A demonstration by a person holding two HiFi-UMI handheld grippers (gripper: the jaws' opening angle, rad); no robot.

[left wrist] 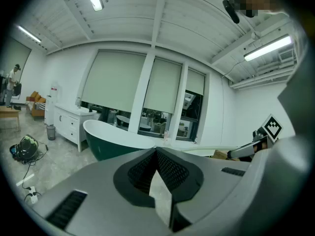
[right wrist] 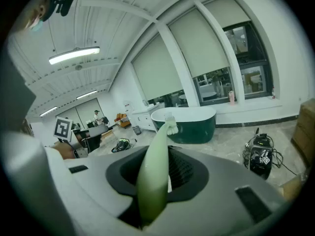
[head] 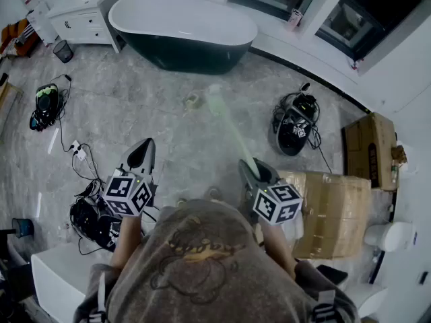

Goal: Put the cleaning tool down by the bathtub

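In the head view the right gripper point(head: 253, 169) carries the cleaning tool point(head: 231, 128), a long, slim, pale green brush whose handle runs up and away from the fingers over the grey marble floor point(head: 135, 99). Its far end is blurred and hangs in the air, well short of the bathtub point(head: 192, 58), which is white inside and dark green outside. The left gripper point(head: 142, 151) is level with the right one, well apart from it, and nothing shows at its tip. In the left gripper view the dark ribbed fingers point(left wrist: 173, 172) are pressed together at their tips with nothing between them, and the bathtub point(left wrist: 106, 145) stands beyond them under the windows. In the right gripper view the fingers point(right wrist: 185, 169) pinch the thick end of the green handle point(right wrist: 153, 173), which narrows to a small head of white bristles point(right wrist: 172, 128) that points toward the bathtub point(right wrist: 194, 126).
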